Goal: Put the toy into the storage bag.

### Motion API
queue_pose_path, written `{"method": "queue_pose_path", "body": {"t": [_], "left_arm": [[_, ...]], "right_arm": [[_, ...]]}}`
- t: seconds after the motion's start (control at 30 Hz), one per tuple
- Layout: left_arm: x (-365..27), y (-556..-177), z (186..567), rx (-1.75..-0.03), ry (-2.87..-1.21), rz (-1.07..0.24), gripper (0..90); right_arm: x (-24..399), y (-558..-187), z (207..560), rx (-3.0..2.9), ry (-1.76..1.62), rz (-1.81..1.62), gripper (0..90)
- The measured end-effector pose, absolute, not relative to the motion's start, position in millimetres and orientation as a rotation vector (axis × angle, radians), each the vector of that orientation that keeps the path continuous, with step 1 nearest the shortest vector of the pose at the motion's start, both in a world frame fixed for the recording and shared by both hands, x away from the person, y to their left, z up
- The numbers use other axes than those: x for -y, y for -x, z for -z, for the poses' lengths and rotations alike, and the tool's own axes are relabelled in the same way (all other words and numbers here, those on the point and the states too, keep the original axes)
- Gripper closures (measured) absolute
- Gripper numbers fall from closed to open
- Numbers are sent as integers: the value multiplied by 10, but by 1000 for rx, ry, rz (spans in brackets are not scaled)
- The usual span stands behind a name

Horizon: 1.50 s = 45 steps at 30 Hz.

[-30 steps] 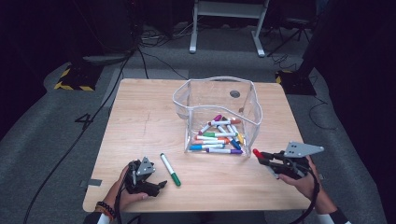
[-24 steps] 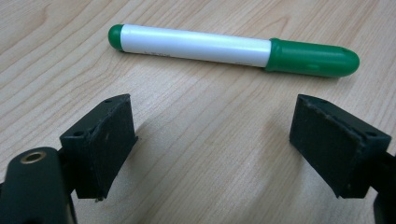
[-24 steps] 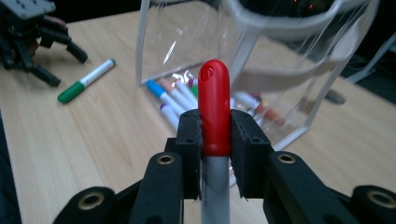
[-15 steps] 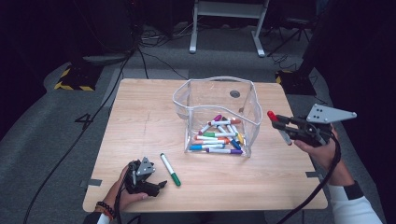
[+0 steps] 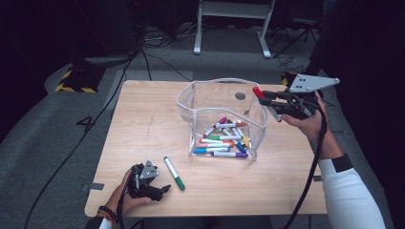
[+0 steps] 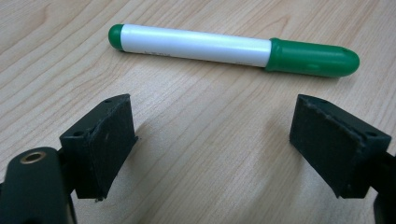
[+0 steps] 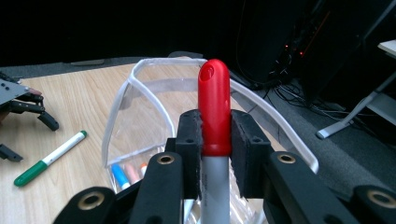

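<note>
- The right gripper (image 5: pixel 265 97) is clamped on a red marker (image 7: pixel 214 112), its pads pinching just below the cap, with the cap sticking out past the jaw tips.
- That gripper hangs in the air at the right wall of the clear bin (image 5: pixel 191 98), red cap poking over the rim; the marker is not dropped in yet.
- Below and beyond its tips, the bin already holds a heap of markers (image 5: pixel 222 140) in many colours, so most of the collecting looks done.
- The left gripper (image 6: pixel 224 149) sits low on the table (image 5: pixel 143 124), jaws spread wide with nothing between them.
- Just ahead of its open jaws lies a green marker (image 6: pixel 229 49), flat on the wood and crosswise to the pads, close but not touching them.
- In the high view that green marker (image 5: pixel 174 172) is the one still loose on the table, well apart from the bin.
- My read: two pieces left, red in hand and about to go in, green waiting for the left gripper to close on it and carry it across.
- The red needs only a release over the opening; the green still needs the full pick and carry.
</note>
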<state>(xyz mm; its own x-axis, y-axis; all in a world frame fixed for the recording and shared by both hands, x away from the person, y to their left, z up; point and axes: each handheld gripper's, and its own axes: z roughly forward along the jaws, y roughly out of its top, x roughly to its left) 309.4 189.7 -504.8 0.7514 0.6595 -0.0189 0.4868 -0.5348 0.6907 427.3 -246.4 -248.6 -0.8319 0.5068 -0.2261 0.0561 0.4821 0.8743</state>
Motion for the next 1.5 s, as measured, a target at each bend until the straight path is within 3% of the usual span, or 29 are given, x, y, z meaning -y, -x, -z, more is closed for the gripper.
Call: {"method": "queue_pose_path", "body": {"t": [0.27,0.63,0.9,1.23,1.5], "left_arm": [[-1897,-3093,5048,-857,-2244,-318,144],[-1898,-3094,5047,-855,-2247,-319,144],[-1898,-3094,5047,-854,-2247,-318,144],[-1899,-3096,5047,-852,-2247,-318,144],[-1899,-3098,5047,-850,-2249,-317,144]], "right_arm": [[2030,-4456,2391,-2322,-396,-1277,744],[1676,-4815,2792,-2492,-420,-1116,744],[1587,-4954,3041,-2658,-406,-926,744],[1690,-5069,3047,-2635,-527,-946,744],[1578,-5113,3148,-2754,-515,-720,743]]}}
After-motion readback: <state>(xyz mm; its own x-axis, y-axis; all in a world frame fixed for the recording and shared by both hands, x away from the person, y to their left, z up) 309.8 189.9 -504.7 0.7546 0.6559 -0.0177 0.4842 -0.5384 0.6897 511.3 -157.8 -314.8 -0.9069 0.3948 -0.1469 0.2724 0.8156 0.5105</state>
